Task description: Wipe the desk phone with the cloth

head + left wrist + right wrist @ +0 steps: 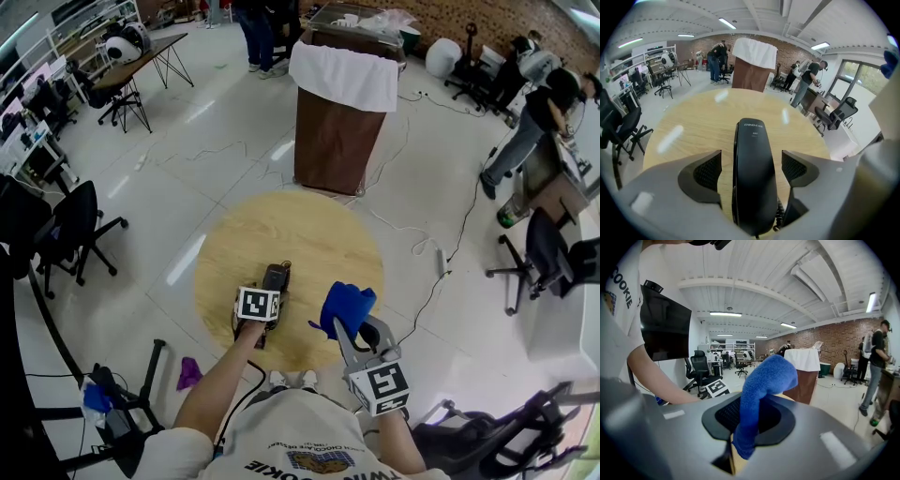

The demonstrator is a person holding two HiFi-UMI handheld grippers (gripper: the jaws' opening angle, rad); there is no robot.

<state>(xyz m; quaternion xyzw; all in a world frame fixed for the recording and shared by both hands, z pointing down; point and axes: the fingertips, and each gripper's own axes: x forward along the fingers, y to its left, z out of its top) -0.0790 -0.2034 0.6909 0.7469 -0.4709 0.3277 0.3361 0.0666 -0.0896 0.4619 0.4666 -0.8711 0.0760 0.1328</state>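
A black desk phone (276, 276) lies on the round wooden table (309, 234), near its front edge. My left gripper (264, 291) reaches over it from the near side. In the left gripper view the phone's handset (753, 168) runs lengthwise between the jaws of the left gripper (752, 174). They stand open, with a gap showing on each side of the handset. My right gripper (352, 324) hovers to the right of the phone, shut on a blue cloth (345, 305). The cloth (761, 385) bulges up out of the shut jaws of the right gripper (749, 427).
A tall brown stand with a white cover (339, 112) rises beyond the table. Office chairs (66, 230) stand at the left and right, and cables trail over the white floor. A purple rag (188, 372) lies on the floor at the near left. People stand far off.
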